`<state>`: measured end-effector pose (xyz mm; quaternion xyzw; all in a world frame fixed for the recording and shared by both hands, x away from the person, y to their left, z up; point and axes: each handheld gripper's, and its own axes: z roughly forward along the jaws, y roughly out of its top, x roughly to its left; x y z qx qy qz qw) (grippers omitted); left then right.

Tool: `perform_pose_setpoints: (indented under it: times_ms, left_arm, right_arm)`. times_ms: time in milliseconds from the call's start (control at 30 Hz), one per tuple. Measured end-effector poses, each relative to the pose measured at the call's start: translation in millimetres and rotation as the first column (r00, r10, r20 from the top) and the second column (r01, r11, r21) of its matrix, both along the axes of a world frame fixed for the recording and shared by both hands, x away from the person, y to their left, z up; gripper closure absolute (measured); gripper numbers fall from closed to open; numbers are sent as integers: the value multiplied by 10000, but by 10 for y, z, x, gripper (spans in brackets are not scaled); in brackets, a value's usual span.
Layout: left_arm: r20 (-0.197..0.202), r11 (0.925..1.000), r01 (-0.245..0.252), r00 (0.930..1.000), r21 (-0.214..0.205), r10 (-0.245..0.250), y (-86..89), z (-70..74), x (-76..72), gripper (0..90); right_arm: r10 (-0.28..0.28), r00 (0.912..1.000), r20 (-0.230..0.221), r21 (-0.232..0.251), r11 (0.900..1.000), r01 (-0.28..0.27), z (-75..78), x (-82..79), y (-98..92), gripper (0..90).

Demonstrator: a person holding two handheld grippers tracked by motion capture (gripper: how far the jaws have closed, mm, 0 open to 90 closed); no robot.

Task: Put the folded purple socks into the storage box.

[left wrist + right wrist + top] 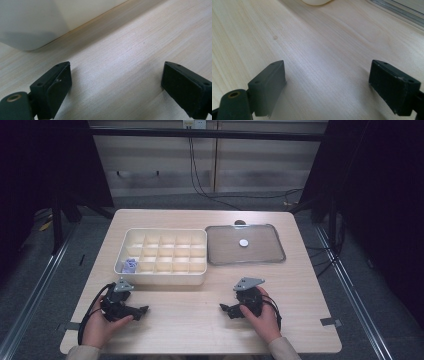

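Both my claws spread, nothing between: left claw (144, 310) just below compartment box (165, 279), right claw (223, 308) on tabletop (190, 330); purple bits (130, 265), probably.

Each black gripper (145, 310) carries a grey three-cornered plate, black cable, beige sleeves behind.

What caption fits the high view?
Two open grippers rest before a cream compartment box and a clear lid.
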<state>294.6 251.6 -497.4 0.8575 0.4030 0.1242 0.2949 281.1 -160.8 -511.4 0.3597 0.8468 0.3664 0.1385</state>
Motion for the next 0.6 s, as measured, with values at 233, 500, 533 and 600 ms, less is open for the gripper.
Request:
perform_pose_setpoints:
  times_ms: [233, 500, 533, 600]
  left_arm:
    - [157, 9999, 125, 9998, -66, -124, 15, -16, -15, 78]
    - [333, 9995, 185, 9993, -244, -177, 3, -56, -32, 21]
    - [339, 9995, 189, 9993, -252, -180, 4, -57, -31, 18]
    - [361, 9993, 192, 9992, -309, -180, 5, -63, -34, 16]
  right_arm:
    - [84, 9999, 71, -3, 10000, -84, -3, 4, -1, 133]
    - [87, 9999, 60, -2, 10000, -87, -3, 3, -1, 133]
    - [85, 9999, 66, -3, 10000, -85, -3, 3, -1, 133]
    - [86, 9999, 61, -2, 10000, -86, -2, 3, -1, 133]
